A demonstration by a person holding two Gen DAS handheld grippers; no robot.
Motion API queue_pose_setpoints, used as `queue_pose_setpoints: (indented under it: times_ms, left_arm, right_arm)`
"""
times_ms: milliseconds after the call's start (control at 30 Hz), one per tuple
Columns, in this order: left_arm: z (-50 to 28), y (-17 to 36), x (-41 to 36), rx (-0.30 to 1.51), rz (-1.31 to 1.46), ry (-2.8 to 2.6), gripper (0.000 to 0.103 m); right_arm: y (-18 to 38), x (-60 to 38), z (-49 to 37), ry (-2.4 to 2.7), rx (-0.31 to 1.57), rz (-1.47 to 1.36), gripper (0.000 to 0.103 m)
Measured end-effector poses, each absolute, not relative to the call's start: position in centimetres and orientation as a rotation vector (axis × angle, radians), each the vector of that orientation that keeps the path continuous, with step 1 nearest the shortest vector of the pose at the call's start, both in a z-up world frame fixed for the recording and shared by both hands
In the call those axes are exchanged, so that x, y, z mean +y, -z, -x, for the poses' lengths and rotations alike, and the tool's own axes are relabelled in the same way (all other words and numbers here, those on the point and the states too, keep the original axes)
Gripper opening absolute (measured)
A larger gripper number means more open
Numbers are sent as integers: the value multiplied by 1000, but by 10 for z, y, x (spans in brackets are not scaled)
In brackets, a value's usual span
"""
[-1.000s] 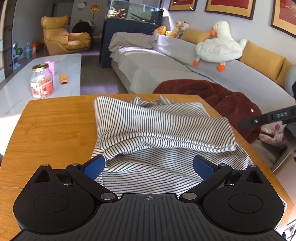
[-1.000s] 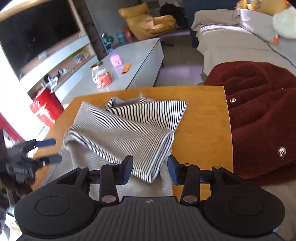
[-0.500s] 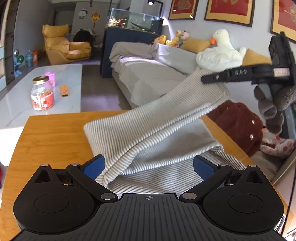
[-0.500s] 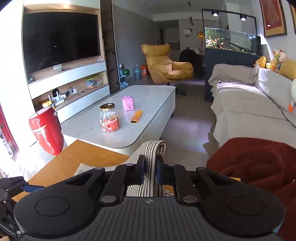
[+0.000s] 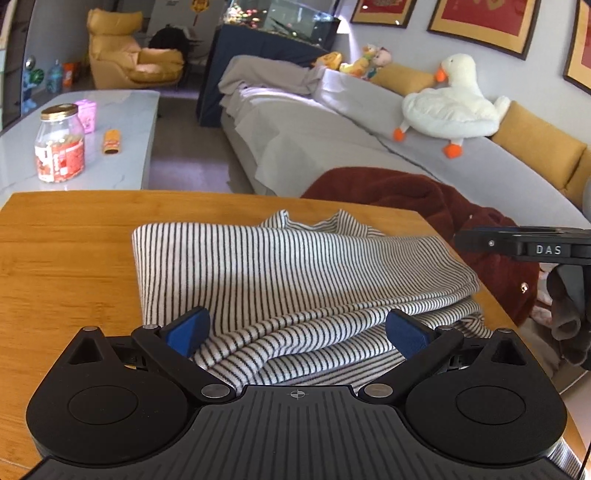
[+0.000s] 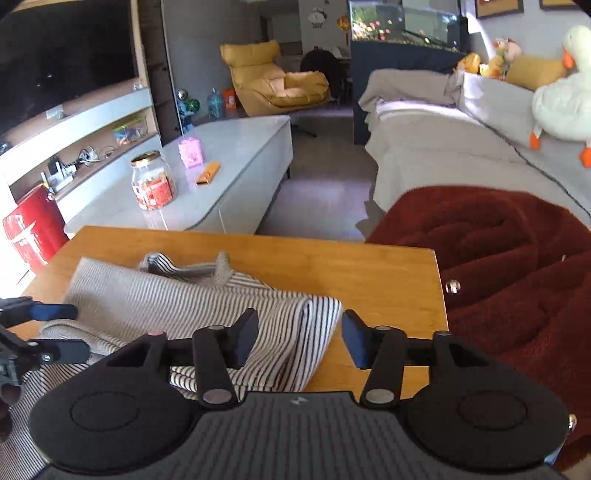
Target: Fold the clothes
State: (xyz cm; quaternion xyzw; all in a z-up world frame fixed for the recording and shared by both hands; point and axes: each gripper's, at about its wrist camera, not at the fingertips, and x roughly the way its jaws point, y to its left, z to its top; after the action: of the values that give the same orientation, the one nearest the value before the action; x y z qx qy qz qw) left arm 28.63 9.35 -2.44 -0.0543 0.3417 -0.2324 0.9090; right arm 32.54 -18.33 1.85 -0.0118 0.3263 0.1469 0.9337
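- I am holding my left gripper wide open, gripping nothing, with the folded striped shirt lying between and beyond its jaws.
- My right gripper is gaping empty over the shirt's corner.
- The shirt is resting on the wooden table.

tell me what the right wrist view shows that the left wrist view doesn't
Only the right wrist view shows the dark TV, the shelf unit under it and the red barrel on the floor.

Only the left wrist view shows the framed red pictures on the wall and the whole plush duck.

Both show the striped shirt lying folded on the wooden table, the snack jar on the white coffee table, the yellow armchair, the dark red blanket, and both grippers with jaws open, gripping nothing.
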Motion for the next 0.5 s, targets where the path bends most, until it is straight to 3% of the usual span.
queue_pose_setpoints:
  times_ms: [67,200,333,500]
  left_arm:
    - [-291,31,95,726,104,477,103]
    - [-299,44,98,769,87,472,103]
    - [-296,33,103,797,117,491,103]
    - [-292,8,116,683,231,430,103]
  right_arm:
    - [-25,-174,-315,-360,618,44,64]
    - [-4,-157,-313,-455,713,3,64]
    - [18,-143,-305,-441,714,147,63]
    - [-10,-147,-312,-449,726,90,63]
